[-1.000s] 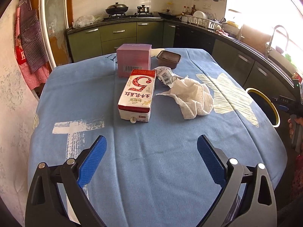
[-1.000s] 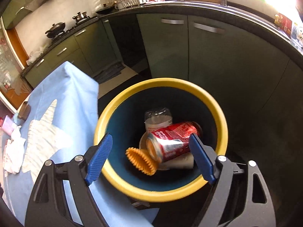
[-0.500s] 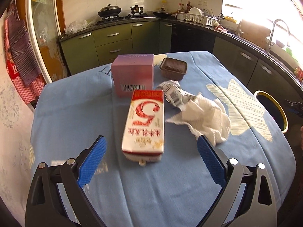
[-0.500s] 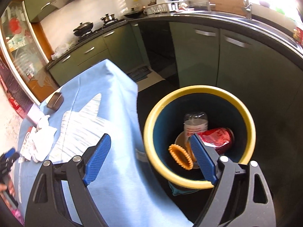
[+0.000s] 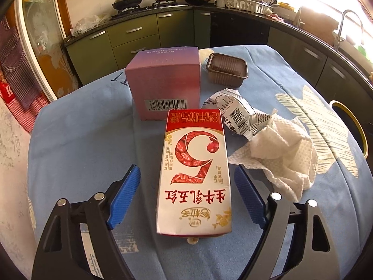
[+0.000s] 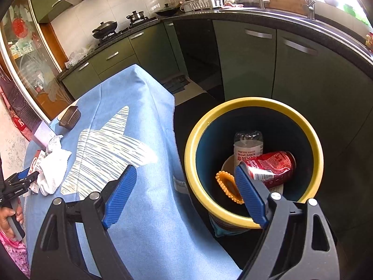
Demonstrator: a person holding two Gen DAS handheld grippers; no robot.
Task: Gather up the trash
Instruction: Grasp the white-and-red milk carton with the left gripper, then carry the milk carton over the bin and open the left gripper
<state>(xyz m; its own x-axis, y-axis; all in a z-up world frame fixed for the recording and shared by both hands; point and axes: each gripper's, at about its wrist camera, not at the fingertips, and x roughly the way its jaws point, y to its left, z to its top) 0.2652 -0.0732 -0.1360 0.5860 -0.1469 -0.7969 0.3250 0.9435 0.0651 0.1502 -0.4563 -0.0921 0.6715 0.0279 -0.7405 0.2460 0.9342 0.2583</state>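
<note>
The pink box [image 5: 164,81] has its lower front corner hidden behind the milk carton [image 5: 194,175]. The crumpled wrapper [image 5: 235,112] is partly buried under the paper towel [image 5: 283,154]. The bin [image 5: 349,126] is mostly cut off past the worktop [image 5: 81,140] edge. In the right view, a blue finger [image 6: 249,193] covers part of the red can [image 6: 272,165].

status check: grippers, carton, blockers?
Left gripper open, jaws straddling the milk carton, not closed on it. Right gripper open, empty, by the trash bin. Crumpled paper towel close beside the carton.
</note>
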